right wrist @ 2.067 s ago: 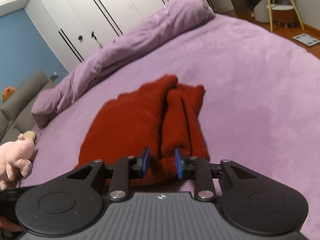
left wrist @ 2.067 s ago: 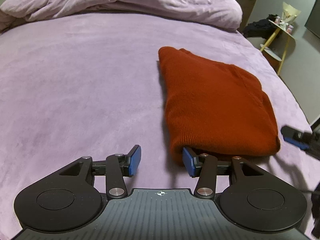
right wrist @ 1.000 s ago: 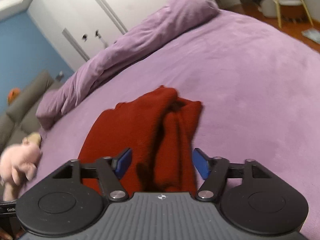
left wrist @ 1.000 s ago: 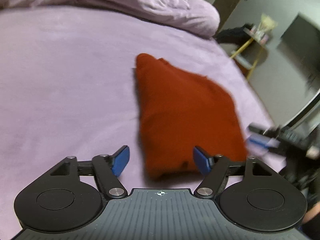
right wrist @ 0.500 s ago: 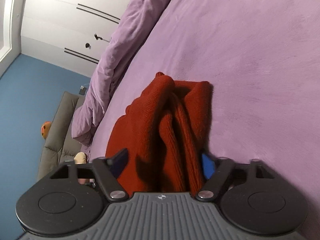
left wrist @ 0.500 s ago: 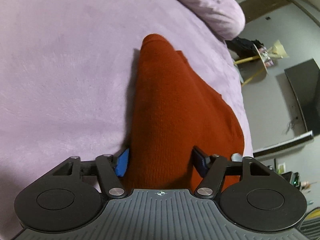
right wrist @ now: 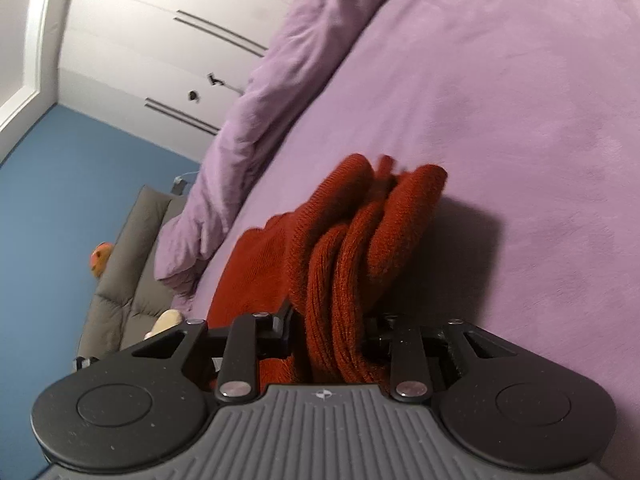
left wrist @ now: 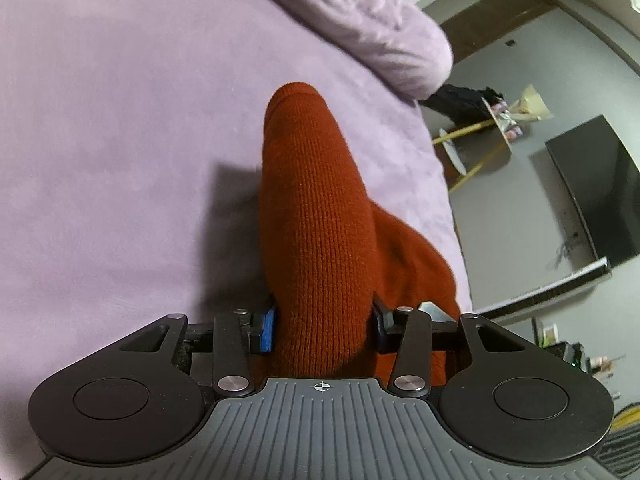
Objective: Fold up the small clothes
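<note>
A rust-red knitted sweater (left wrist: 316, 200) lies folded on the purple bed (left wrist: 120, 160). In the left wrist view its near end fills the gap of my left gripper (left wrist: 322, 330). The jaws are closing, and the blue pads (left wrist: 267, 332) press on the fabric from both sides. In the right wrist view the sweater (right wrist: 360, 232) is bunched into thick ridges. One end sits between the fingers of my right gripper (right wrist: 332, 328), whose jaws are also closing and squeeze the knit. The pads there are mostly hidden by cloth.
A rolled purple duvet (left wrist: 360, 28) lies along the far side of the bed. Past the bed edge stand a yellow-legged side table (left wrist: 500, 128) and a dark screen (left wrist: 600, 192). White wardrobe doors (right wrist: 160, 60), a grey sofa (right wrist: 132, 260) and a plush toy (right wrist: 168, 320) are at the left.
Both grippers have slid forward over the sweater's ends and rolled. Their jaws have narrowed from wide apart to pressing on the fabric, which now bunches up between them.
</note>
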Action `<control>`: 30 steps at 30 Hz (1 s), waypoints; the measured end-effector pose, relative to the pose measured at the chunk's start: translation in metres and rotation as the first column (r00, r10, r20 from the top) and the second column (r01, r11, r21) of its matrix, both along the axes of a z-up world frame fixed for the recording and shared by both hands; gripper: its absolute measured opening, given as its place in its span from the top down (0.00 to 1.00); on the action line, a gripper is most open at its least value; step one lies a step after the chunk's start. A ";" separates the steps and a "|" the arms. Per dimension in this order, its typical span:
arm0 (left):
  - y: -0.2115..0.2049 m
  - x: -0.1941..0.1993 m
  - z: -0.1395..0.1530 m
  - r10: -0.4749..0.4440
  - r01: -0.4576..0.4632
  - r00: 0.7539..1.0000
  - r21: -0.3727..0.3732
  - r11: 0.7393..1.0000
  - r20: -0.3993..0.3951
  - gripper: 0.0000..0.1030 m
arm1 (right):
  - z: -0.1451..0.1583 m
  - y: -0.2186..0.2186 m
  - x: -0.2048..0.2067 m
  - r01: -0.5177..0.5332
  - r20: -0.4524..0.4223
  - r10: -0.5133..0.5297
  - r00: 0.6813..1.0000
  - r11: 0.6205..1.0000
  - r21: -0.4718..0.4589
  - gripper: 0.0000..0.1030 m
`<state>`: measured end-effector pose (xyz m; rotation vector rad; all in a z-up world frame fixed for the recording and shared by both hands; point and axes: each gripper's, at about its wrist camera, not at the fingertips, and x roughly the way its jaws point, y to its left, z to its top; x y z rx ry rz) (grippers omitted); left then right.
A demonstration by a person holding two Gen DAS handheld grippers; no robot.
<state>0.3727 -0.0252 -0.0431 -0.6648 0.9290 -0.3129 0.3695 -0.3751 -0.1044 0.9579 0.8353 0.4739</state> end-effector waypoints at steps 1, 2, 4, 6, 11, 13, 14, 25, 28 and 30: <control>0.006 -0.007 0.007 -0.003 0.003 1.000 0.002 1.000 0.006 0.54 | 0.004 0.006 -0.003 -0.011 0.003 0.011 1.000 1.000 0.011 0.73; 0.013 -0.013 0.012 -0.006 0.006 1.000 0.007 1.000 0.011 0.54 | 0.007 0.011 -0.005 -0.022 0.004 0.022 1.000 1.000 0.021 0.73; 0.026 -0.028 0.020 -0.004 0.004 1.000 0.022 1.000 0.012 0.54 | 0.012 0.022 -0.010 -0.044 0.001 0.044 0.999 0.998 0.042 0.73; 0.043 -0.044 0.022 0.010 -0.010 1.000 0.029 1.000 -0.002 0.54 | 0.015 0.035 -0.016 -0.074 -0.005 0.074 0.997 0.995 0.062 0.73; 0.070 -0.071 0.006 0.066 -0.061 0.997 0.094 0.994 -0.046 0.52 | 0.008 0.077 -0.025 -0.134 -0.060 0.138 0.989 0.989 0.065 0.73; 0.073 -0.081 -0.002 0.100 -0.090 0.994 0.194 0.977 -0.045 0.51 | 0.001 0.089 -0.028 -0.145 -0.090 0.150 0.985 0.988 0.053 0.73; 0.072 -0.088 -0.001 0.109 -0.099 0.994 0.256 0.962 -0.027 0.53 | 0.001 0.094 -0.031 -0.150 -0.103 0.150 0.983 0.989 0.009 0.70; 0.060 -0.216 -0.022 0.084 -0.120 0.990 0.374 0.920 0.111 0.46 | 0.041 0.088 -0.153 -0.190 0.141 0.253 0.957 0.915 -0.355 0.49; 0.043 -0.212 -0.026 0.031 -0.066 0.996 0.429 0.901 0.088 0.46 | 0.042 0.108 -0.163 -0.220 0.172 0.331 0.928 0.858 -0.465 0.49; 0.035 -0.211 -0.030 -0.012 -0.038 0.995 0.481 0.876 0.102 0.45 | 0.042 0.127 -0.166 -0.234 0.202 0.403 0.893 0.797 -0.557 0.49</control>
